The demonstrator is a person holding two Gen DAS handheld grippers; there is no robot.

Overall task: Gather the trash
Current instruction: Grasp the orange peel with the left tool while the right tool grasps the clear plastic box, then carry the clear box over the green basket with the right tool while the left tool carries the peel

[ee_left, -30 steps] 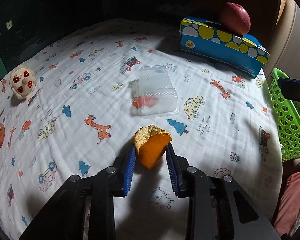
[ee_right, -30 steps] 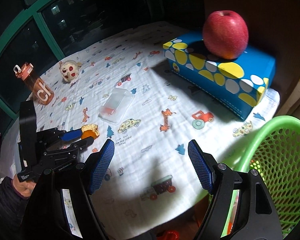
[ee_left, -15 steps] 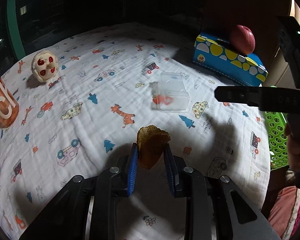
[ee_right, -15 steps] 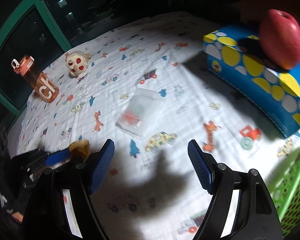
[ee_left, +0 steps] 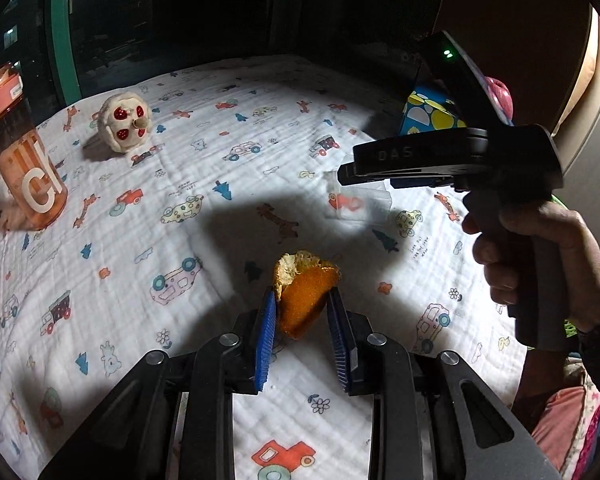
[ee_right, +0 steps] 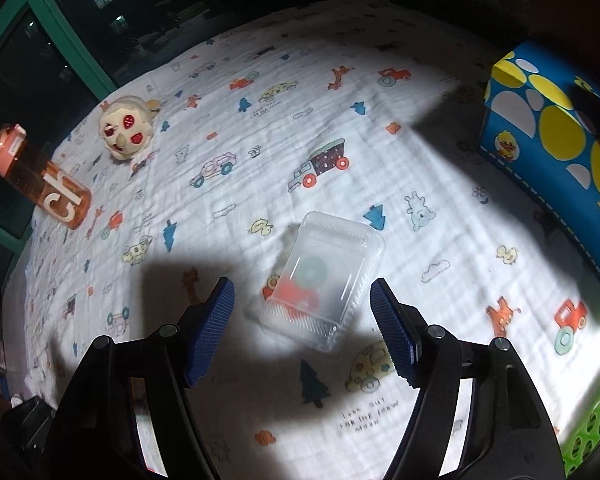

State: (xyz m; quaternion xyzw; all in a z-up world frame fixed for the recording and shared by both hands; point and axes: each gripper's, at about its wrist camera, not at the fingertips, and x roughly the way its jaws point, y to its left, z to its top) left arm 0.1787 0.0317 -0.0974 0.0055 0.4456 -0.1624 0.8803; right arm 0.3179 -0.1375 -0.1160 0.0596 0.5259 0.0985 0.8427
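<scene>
My left gripper (ee_left: 302, 312) is shut on a piece of orange peel (ee_left: 304, 296) and holds it above the printed cloth. My right gripper (ee_right: 302, 320) is open, its blue pads on either side of a clear plastic clamshell box (ee_right: 326, 276) lying on the cloth. In the left wrist view the right gripper's black body (ee_left: 452, 160) hangs over that box (ee_left: 360, 204). A corner of the green basket (ee_right: 592, 428) shows at the bottom right of the right wrist view.
A blue and yellow tissue box (ee_right: 556, 148) stands at the right, with a red apple (ee_left: 498, 92) behind the gripper body. An orange bottle (ee_left: 24, 160) and a cream plush toy (ee_left: 124, 124) stand at the far left of the cloth.
The left gripper has lifted the peel off the cloth and drawn back. The right gripper has moved left and forward from the basket to hover over the clear box.
</scene>
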